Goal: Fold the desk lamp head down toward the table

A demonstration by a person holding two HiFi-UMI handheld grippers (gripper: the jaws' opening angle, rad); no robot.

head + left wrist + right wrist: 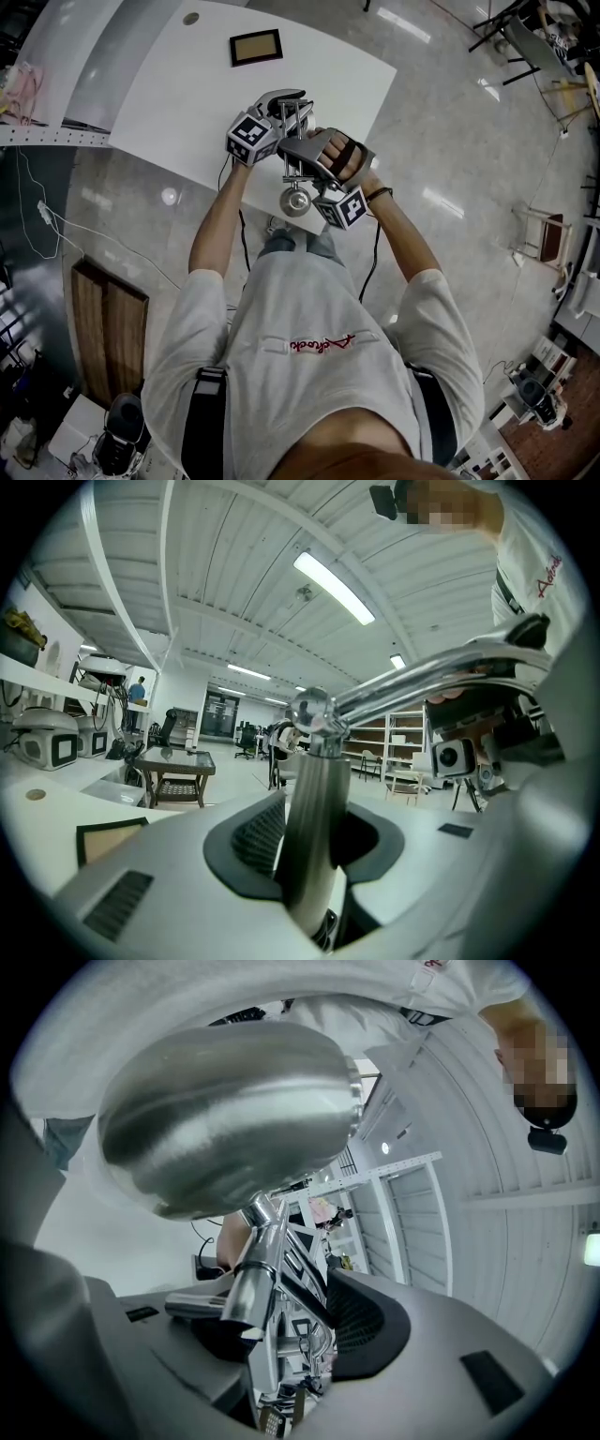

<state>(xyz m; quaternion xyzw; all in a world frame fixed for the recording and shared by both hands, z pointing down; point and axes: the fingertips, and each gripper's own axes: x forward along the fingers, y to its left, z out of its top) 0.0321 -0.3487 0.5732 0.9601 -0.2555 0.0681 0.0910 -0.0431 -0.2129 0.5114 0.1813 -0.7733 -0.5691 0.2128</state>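
Observation:
A metal desk lamp stands at the near edge of the white table (319, 70). My left gripper (277, 111) is shut on its upright post (314, 808), pads on either side, just under the ball joint (311, 710); from there a chrome arm (422, 675) runs up to the right. The domed lamp head (297, 200) (225, 1115) hangs off the table edge, filling the top of the right gripper view. My right gripper (300, 161) (281, 1326) is open around the head's neck (251, 1274), with a gap on the right pad's side.
A small dark-framed board (256, 47) lies on the table's far part, near a round grommet (191, 18). A black cable (244, 244) hangs below the table edge. A wooden panel (108, 323) lies on the floor at left; chairs (548, 234) stand at right.

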